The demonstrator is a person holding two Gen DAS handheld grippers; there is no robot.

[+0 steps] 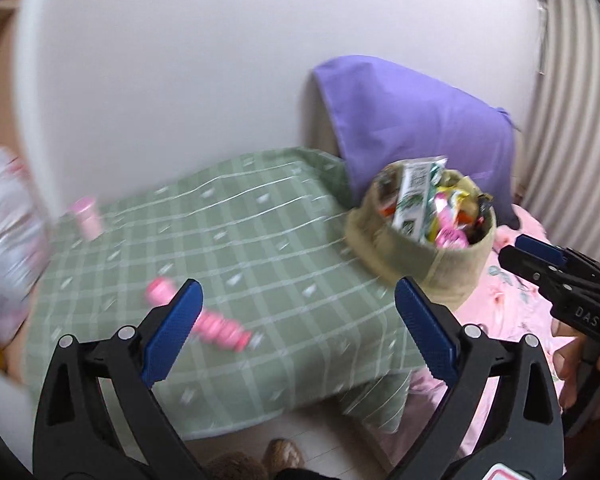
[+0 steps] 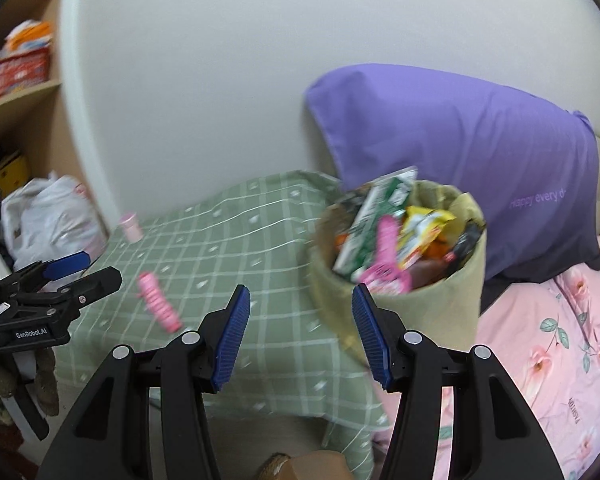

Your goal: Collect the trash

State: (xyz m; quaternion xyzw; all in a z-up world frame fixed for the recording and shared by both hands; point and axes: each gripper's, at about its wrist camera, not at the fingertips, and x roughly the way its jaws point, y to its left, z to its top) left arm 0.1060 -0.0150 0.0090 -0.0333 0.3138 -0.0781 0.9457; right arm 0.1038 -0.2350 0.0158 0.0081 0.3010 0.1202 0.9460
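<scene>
Trash bin [image 2: 400, 280]: nearly full of wrappers, just beyond the right gripper [image 2: 300, 336], jaws wide, empty. Left gripper [image 1: 296, 332]: jaws wide, empty. Pink wrapper [image 1: 216, 324]: uncollected, at its left jaw. Pink bottle [image 1: 86, 216]: far left, possibly trash. Task looks mostly done.

We're seeing pink wrapper [image 1: 216, 324] lying flat on green checked cloth [image 1: 260, 240], well apart from beige bin [image 1: 420, 256] brimming with wrappers; small pink cup [image 1: 86, 216] standing upright near cloth's far edge.
</scene>
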